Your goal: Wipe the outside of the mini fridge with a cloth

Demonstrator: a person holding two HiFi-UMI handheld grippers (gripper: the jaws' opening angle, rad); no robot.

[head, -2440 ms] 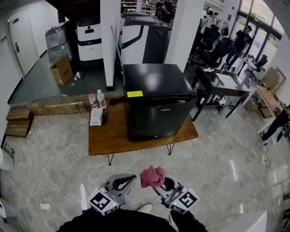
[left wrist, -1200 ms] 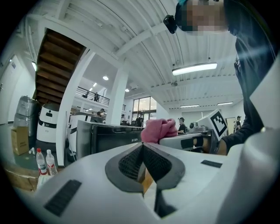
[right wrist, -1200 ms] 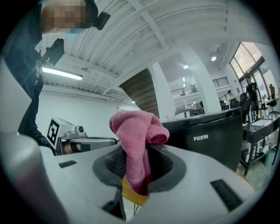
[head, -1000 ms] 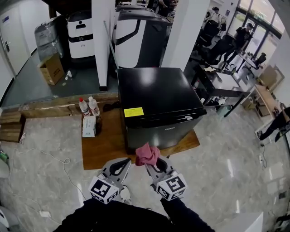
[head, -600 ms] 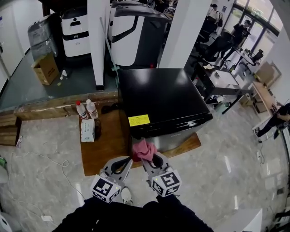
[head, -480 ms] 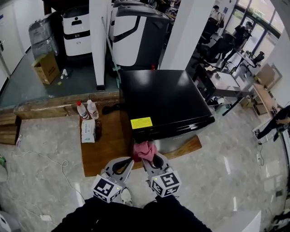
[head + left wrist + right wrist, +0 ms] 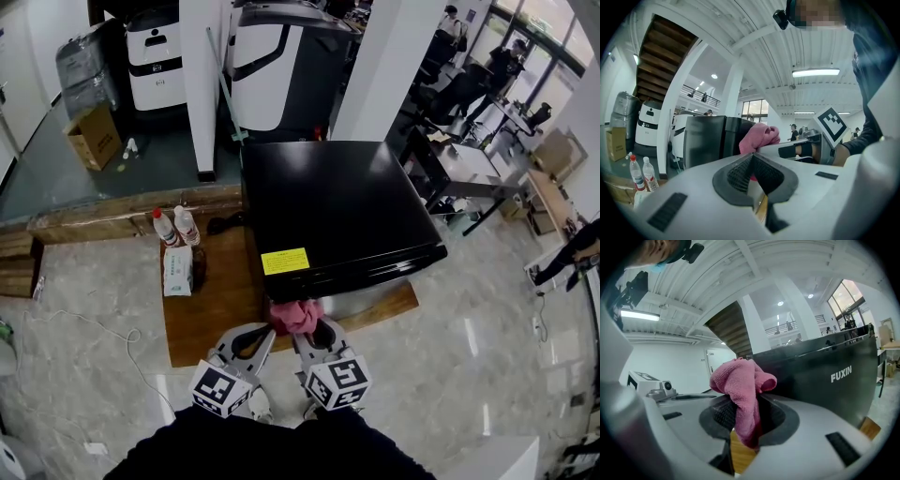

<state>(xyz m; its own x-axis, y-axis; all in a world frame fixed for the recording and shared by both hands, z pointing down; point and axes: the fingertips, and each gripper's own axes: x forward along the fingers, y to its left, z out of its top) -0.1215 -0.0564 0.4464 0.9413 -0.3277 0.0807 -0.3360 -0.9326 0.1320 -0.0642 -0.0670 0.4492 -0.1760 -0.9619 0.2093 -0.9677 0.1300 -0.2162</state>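
Fingers of my right gripper pinch the pink cloth, my left gripper is closed on nothing; best practice, I judge: press the cloth flat on the mini fridge front, strokes overlapping.

Closed left claw; right claw clamping cloth.

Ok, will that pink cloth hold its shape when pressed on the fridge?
Likely floppy: the pink cloth bunches in loose folds above the right gripper. Its nubby weave will probably drag, not slip, on the glossy mini fridge.
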